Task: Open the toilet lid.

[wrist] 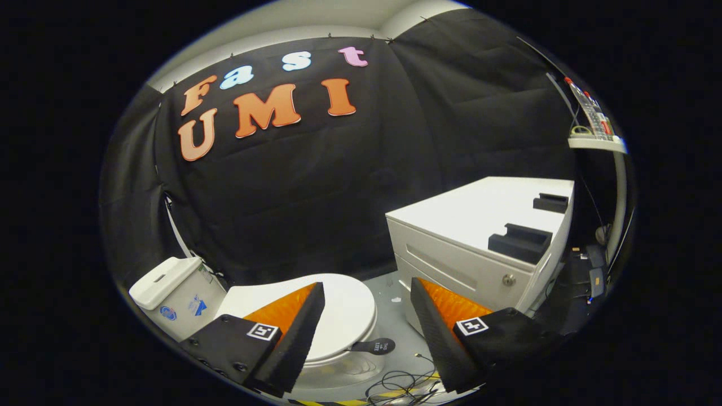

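A white toilet stands low ahead, its lid [350, 313] lying flat and closed over the bowl. Its white tank [172, 290] rises behind, to the left of the lid. A small dark tab [377, 345] sticks out from the lid's front rim toward the right. My gripper [368, 296] is open, held above the toilet with nothing between its fingers. The left finger [302, 327] overlaps the lid's left half in the view; the right finger [437, 324] is off to the lid's right, over the floor.
A white drawer cabinet [479, 237] stands right of the toilet, with two dark blocks [522, 241] on top. Loose cables [400, 386] lie on the grey floor just in front of the bowl. A shelf with gear [595, 138] hangs at the far right.
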Demonstrator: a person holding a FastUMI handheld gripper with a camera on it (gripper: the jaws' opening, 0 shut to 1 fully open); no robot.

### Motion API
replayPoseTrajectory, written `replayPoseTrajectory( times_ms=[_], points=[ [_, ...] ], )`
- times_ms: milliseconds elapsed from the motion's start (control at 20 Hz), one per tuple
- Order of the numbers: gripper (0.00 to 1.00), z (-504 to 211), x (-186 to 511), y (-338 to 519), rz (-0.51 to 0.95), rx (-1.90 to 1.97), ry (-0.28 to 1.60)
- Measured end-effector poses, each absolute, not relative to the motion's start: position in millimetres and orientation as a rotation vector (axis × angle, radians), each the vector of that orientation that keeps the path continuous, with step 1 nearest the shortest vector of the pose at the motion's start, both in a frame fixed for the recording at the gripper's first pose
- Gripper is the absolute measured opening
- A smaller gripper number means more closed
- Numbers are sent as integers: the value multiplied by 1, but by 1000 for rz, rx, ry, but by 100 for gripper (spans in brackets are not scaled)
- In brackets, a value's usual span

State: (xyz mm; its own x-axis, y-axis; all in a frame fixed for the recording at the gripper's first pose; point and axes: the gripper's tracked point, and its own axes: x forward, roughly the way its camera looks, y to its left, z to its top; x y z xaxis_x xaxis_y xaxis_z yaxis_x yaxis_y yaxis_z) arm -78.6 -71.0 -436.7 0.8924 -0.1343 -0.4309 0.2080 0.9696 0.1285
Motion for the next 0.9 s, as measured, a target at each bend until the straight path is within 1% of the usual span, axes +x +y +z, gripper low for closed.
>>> replayPoseTrajectory(
  times_ms=[150,400,700,850,900],
  points=[
    [99,-471,-89,-78,-198,200,493],
    [99,-521,-92,-96,-258,301,536],
    [98,-579,-111,-97,-286,430,675],
    [97,-604,-119,-94,-282,476,741],
    [94,-612,-120,-93,-280,492,762]
  ],
)
